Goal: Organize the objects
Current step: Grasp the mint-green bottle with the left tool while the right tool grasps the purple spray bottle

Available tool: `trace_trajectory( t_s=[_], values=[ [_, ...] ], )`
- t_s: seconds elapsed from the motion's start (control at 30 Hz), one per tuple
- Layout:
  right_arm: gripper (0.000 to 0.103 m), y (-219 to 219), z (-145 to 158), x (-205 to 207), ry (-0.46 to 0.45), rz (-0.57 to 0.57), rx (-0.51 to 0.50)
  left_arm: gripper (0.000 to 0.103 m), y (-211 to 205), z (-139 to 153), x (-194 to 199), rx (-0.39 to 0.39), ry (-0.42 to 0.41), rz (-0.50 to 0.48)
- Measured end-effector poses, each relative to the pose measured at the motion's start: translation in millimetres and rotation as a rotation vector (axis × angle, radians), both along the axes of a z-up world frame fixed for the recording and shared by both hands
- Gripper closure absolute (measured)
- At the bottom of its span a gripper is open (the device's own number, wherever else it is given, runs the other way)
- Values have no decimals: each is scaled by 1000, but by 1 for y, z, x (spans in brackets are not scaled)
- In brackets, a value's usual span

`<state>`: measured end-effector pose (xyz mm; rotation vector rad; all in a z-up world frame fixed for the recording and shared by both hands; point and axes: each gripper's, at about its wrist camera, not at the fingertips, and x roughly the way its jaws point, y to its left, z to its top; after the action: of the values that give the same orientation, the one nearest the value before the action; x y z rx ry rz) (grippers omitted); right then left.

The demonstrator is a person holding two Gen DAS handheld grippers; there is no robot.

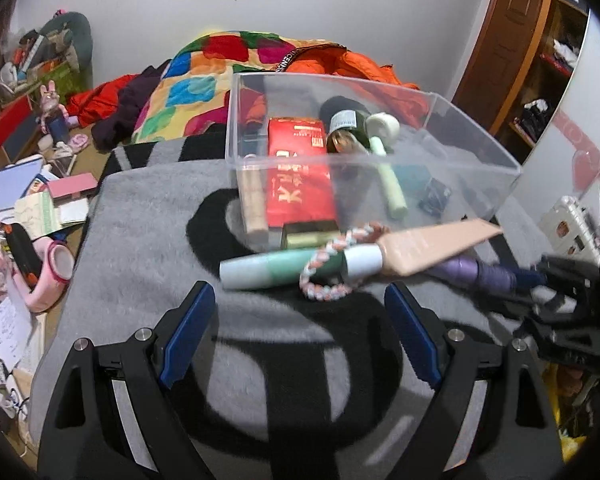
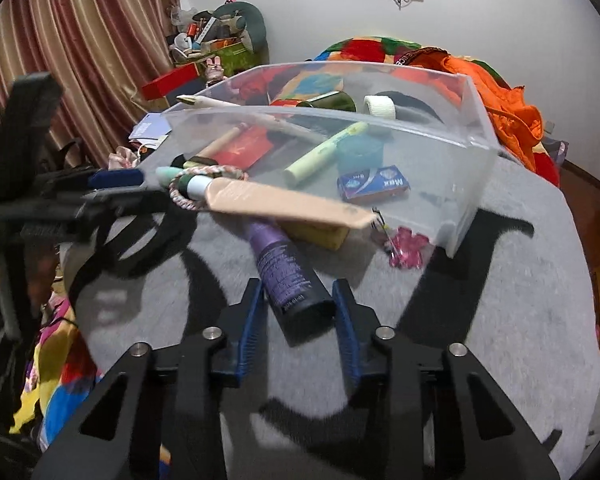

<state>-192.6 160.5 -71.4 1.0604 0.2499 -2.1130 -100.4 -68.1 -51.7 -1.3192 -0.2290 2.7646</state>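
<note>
Right gripper (image 2: 300, 312) clenched on purple bottle (image 2: 284, 268), near clear bin (image 2: 476, 136); left gripper (image 1: 300, 312) released, nothing between.

Left gripper (image 1: 300, 320) jaws wide, empty; mint tube (image 1: 276, 272) just beyond.
</note>
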Motion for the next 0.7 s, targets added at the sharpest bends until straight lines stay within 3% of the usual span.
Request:
trace_trajectory(
  t_s=[0.17,0.43,0.57,0.7],
  values=[
    [73,13,1,9,16,-24,11,16,-1,-4,-17,-52,-5,0],
    [72,29,2,12,16,-22,56,20,4,-14,-34,-18,-52,-86],
    [55,28,4,7,28,-30,68,40,14,-16,-28,2,-55,-136],
    [55,24,4,4,51,-25,79,59,24,-12,-13,27,-58,-183]
  ],
)
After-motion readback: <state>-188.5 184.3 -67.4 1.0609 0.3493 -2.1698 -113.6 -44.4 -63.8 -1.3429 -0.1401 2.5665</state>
